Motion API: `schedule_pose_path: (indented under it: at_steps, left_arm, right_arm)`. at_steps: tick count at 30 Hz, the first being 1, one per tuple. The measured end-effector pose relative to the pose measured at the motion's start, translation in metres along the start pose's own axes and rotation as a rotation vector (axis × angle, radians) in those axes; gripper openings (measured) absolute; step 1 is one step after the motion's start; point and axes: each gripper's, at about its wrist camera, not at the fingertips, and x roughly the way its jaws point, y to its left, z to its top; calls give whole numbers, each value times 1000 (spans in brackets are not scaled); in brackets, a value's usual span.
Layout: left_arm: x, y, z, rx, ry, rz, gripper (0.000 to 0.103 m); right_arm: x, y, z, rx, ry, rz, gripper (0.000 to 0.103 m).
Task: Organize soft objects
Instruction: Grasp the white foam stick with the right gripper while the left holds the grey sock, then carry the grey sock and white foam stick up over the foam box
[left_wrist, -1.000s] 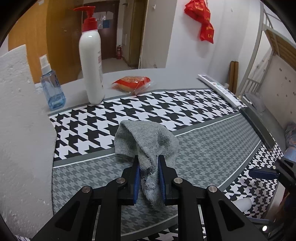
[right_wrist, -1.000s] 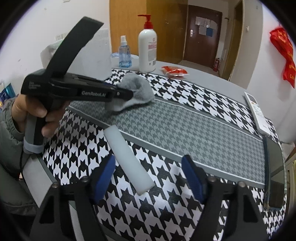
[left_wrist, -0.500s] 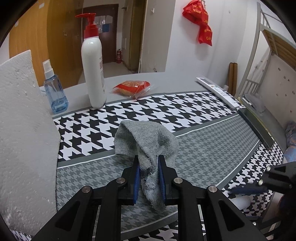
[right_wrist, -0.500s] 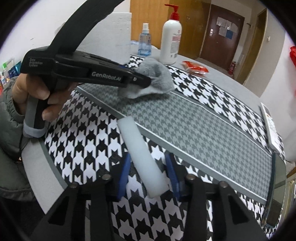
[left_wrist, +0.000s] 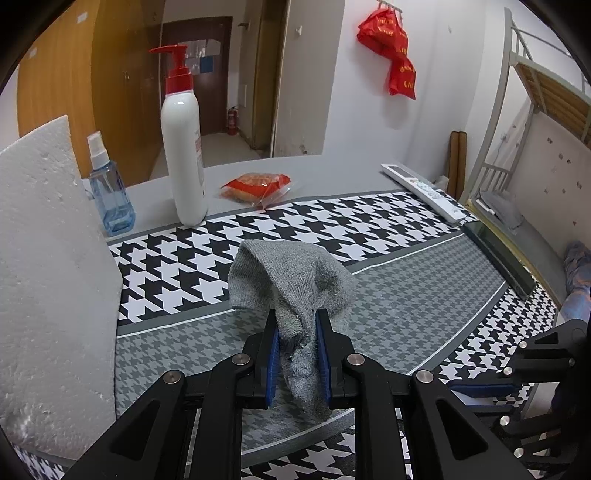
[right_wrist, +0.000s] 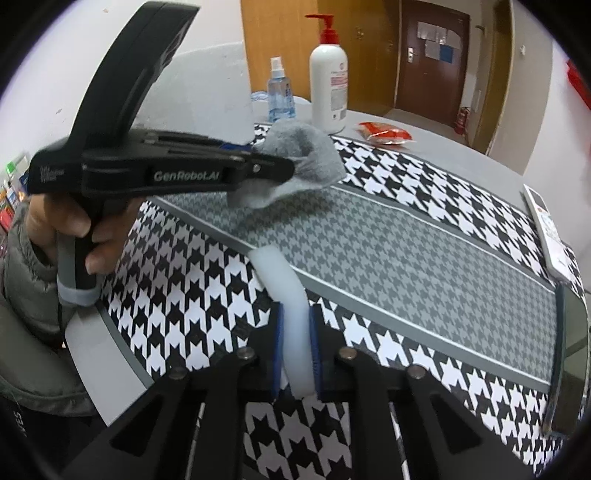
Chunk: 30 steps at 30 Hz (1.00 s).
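Pinched between the blue-padded fingers of the left gripper (left_wrist: 297, 354) hangs a grey knitted sock (left_wrist: 295, 288), its narrow end squeezed between the pads and drooping below them, its wider ribbed part bulging forward and up beyond the fingertips. From the right wrist view the same sock (right_wrist: 299, 162) is lifted clear above the grey band of the houndstooth-patterned table mat (right_wrist: 406, 258).

Closed on a white foam strip (right_wrist: 284, 284) is the right gripper (right_wrist: 296, 354); the strip runs lengthwise between the blue pads and reaches forward, its far end lying on the mat at the edge of the grey band. The pads press both long sides of the strip.

A bare left hand (right_wrist: 74, 229) in a grey padded sleeve wraps the black pistol handle of the left gripper, holding the tool roughly level and pointing across the mat.

The sock is soft, fuzzy and crumpled; the strip is smooth, pale and rectangular, bending slightly. Beyond the mat stand a tall white pump bottle with a red head (left_wrist: 183, 147) and a small blue spray bottle (left_wrist: 109, 192), with a red snack packet (left_wrist: 255, 186) beside them. A white rough polystyrene block (left_wrist: 48, 258) rises at the left.
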Motion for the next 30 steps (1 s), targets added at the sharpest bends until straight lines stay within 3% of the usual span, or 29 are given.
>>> schedule_pose_path:
  at_steps: [8, 18, 30]
  left_arm:
    - [-10, 5, -3, -3, -35, 23, 19]
    - [-21, 4, -3, 0, -63, -16, 19]
    - [-51, -5, -6, 50, -117, -12, 19]
  right_arm:
    - [-9, 2, 4, 28, -34, -33, 17]
    - [-27, -2, 3, 108, -111, -54, 17]
    - [-41, -6, 6, 203, -195, -63, 17]
